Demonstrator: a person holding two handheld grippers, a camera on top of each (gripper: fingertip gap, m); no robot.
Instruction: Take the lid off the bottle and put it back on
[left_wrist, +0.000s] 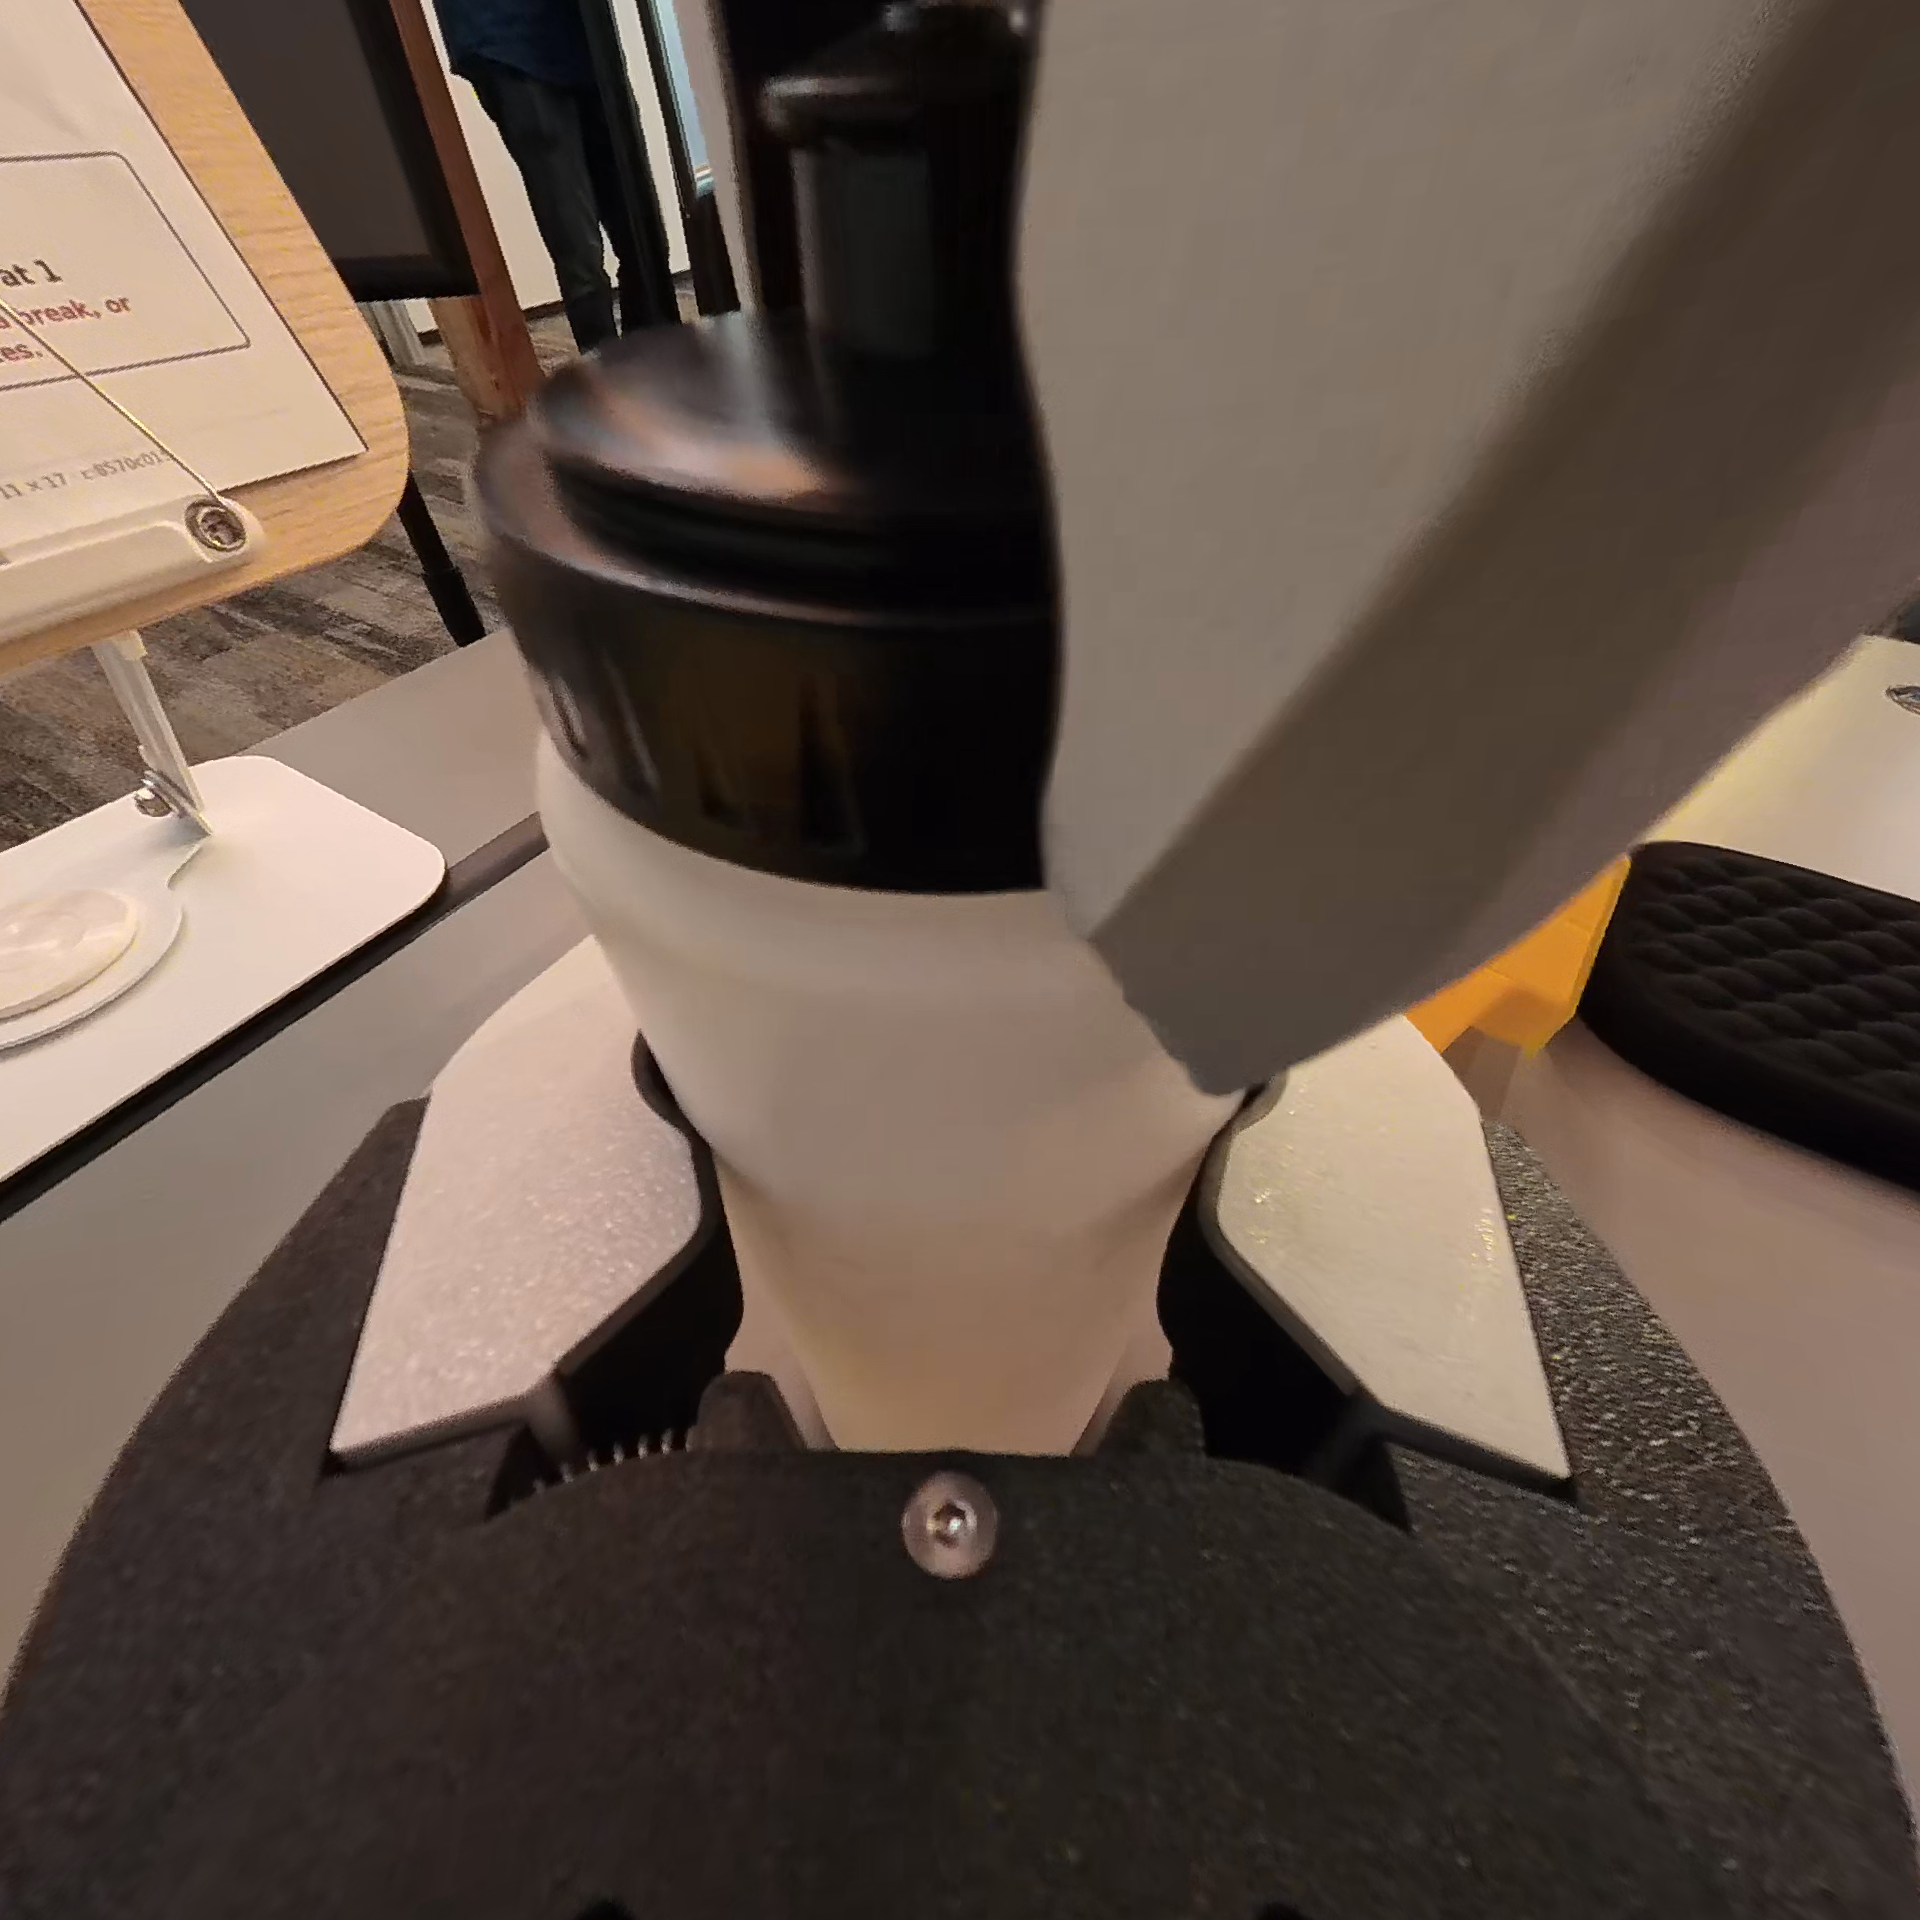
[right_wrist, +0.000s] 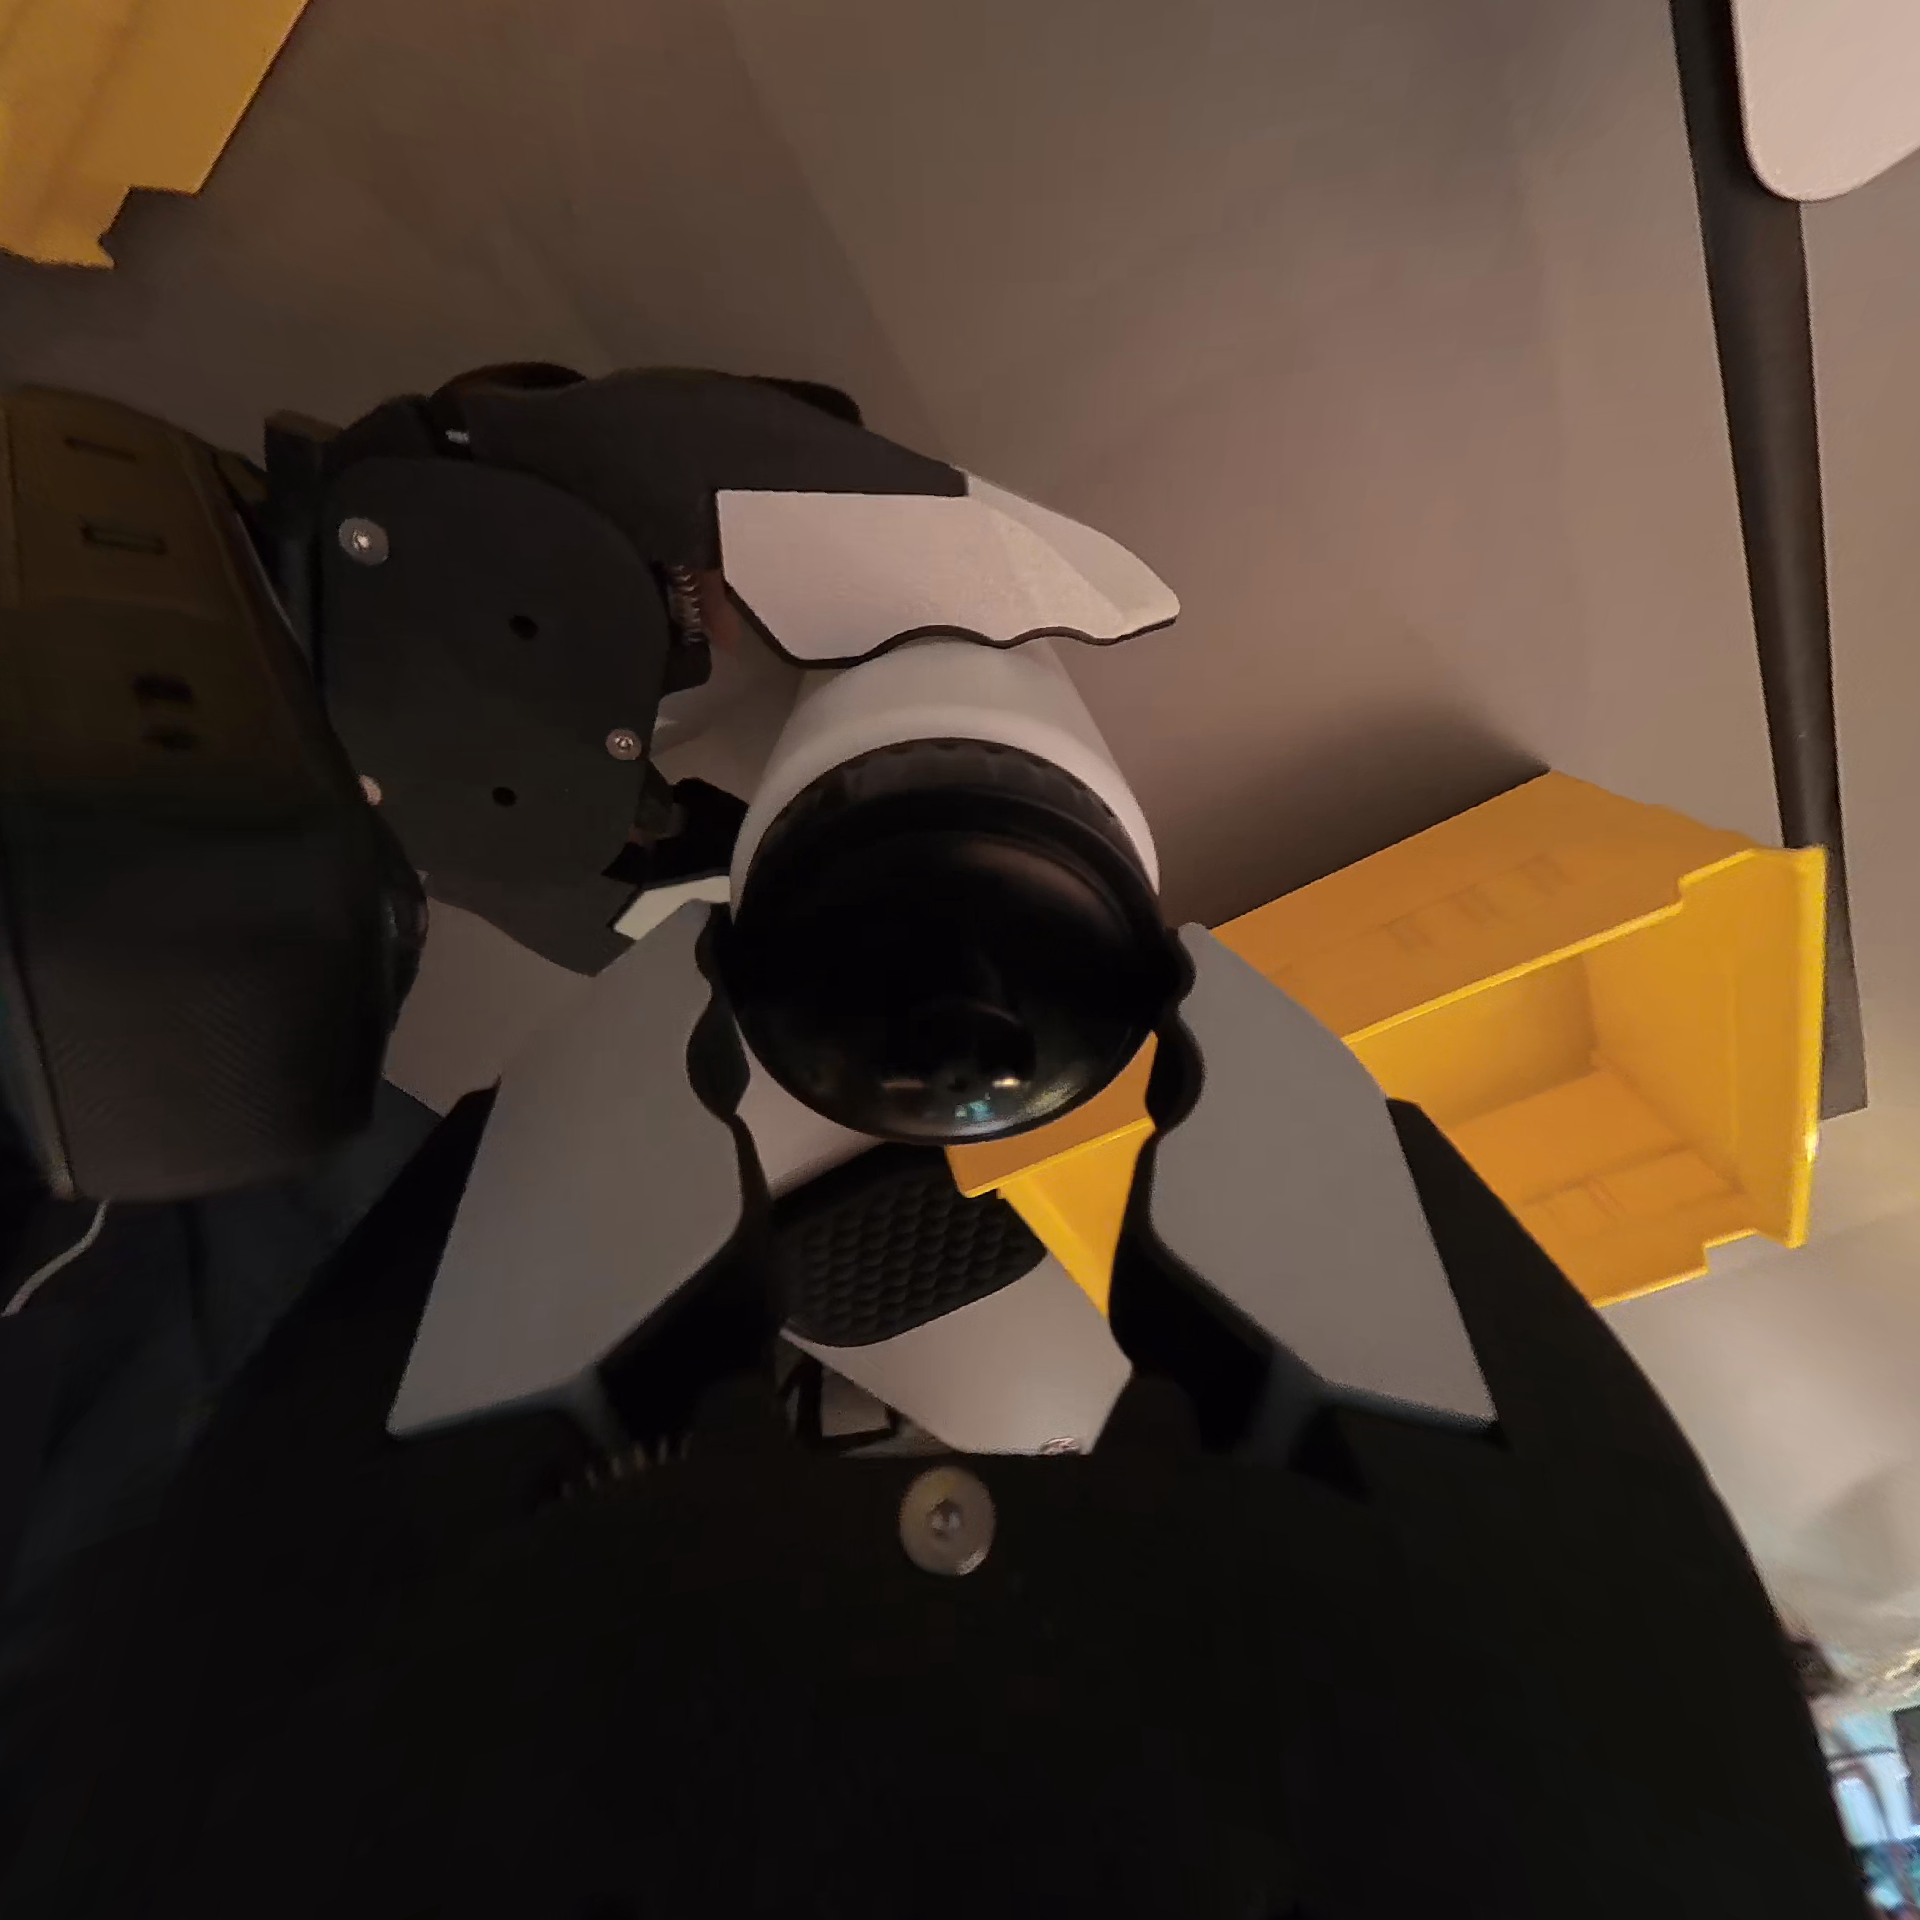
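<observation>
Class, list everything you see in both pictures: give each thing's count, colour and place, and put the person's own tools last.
Bottle: one, white, held above the table.
Lid: one, black, on the bottle's top.
Bins: two, yellow, on the table.
Pad: one, black, textured, on the table at right.
Sign stand: one, wood and white, at left.
Table: one, grey.
Left tool: shut on the bottle.
Right tool: fingers at the lid's sides.
</observation>
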